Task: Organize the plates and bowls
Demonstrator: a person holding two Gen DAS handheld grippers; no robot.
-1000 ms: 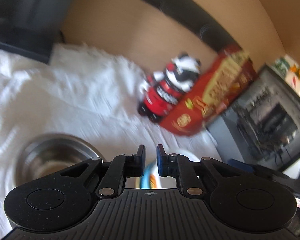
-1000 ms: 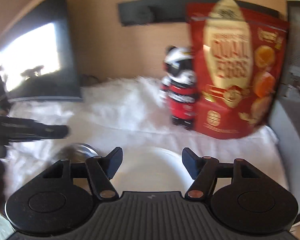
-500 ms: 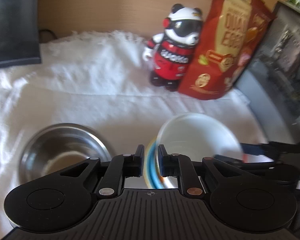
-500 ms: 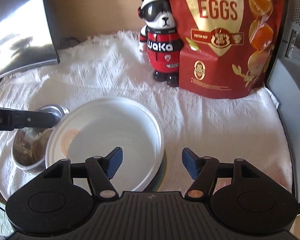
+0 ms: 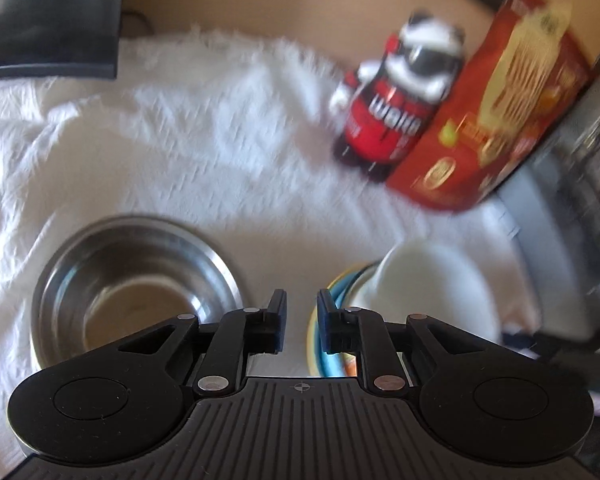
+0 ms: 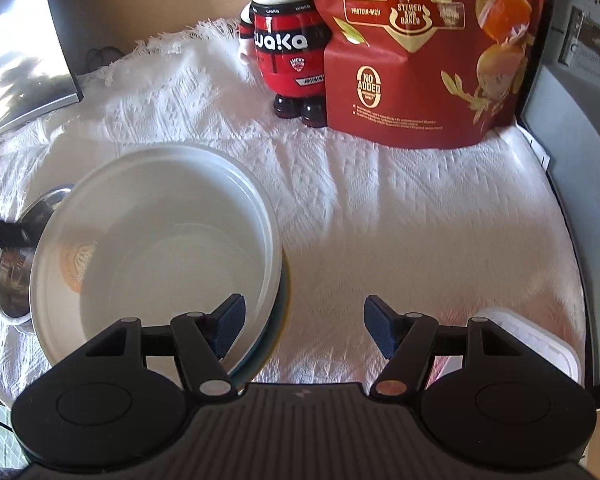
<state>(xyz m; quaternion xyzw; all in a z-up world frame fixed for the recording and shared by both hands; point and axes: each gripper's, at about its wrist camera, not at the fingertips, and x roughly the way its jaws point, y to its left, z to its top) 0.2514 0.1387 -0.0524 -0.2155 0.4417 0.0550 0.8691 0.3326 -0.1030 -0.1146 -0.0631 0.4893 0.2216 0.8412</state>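
Note:
A white bowl sits on a stack of coloured plates on the white cloth. It also shows in the left wrist view, with the plates' yellow and blue rims under it. A steel bowl stands on the cloth to its left; its edge shows in the right wrist view. My left gripper hangs between the two bowls, jaws nearly together, holding nothing. My right gripper is open wide; its left finger reaches over the white bowl's near rim.
A panda figurine and a red quail-egg bag stand at the back. A dark monitor is at the back left, a grey cabinet on the right. A white lidded box lies near my right gripper.
My right gripper has moved forward and down, so its left finger now reaches over the white bowl's rim. My left gripper has swung and its jaws have parted slightly.

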